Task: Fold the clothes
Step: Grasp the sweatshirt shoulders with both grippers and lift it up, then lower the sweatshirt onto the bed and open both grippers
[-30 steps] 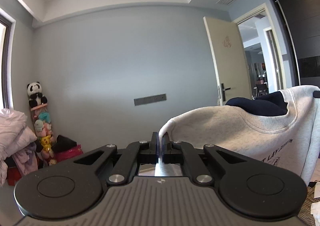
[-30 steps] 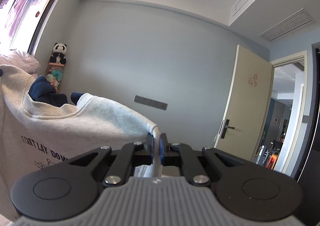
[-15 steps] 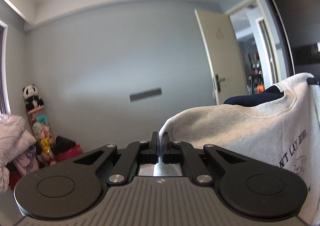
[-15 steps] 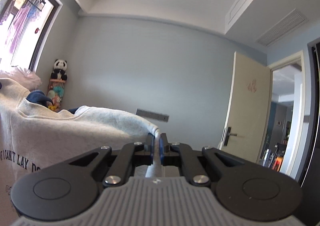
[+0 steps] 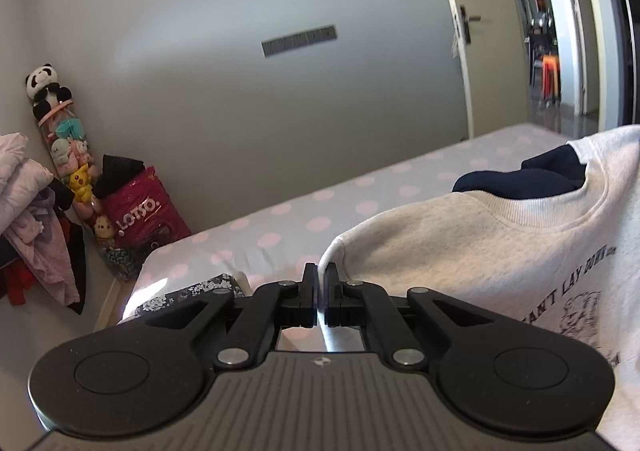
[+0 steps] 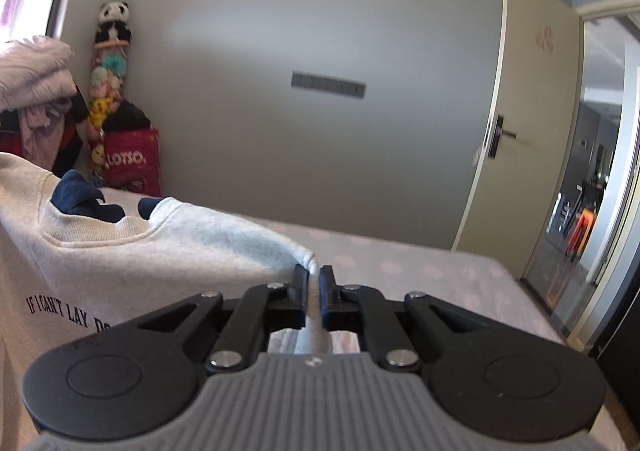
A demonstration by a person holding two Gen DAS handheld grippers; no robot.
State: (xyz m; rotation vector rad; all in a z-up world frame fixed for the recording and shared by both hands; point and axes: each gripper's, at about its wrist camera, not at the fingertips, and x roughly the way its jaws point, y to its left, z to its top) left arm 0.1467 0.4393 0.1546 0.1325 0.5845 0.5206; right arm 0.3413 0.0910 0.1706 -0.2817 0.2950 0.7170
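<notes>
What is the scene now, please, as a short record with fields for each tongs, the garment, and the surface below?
left tongs: shut on one shoulder of the sweatshirt
right tongs: shut on the other shoulder
sweatshirt: light grey, held up between both tongs, printed front facing the cameras, dark navy inside the neck
bed: below and behind the sweatshirt, sheet with pink dots
bag: pink, on the floor in the corner
door: open

Pale grey sweatshirt (image 5: 460,247) with dark lettering, navy lining inside collar. Bed sheet (image 5: 304,211) lilac-grey, pink polka dots. Magenta bag (image 5: 140,211), white letters. Black tongs (image 5: 320,283).
</notes>
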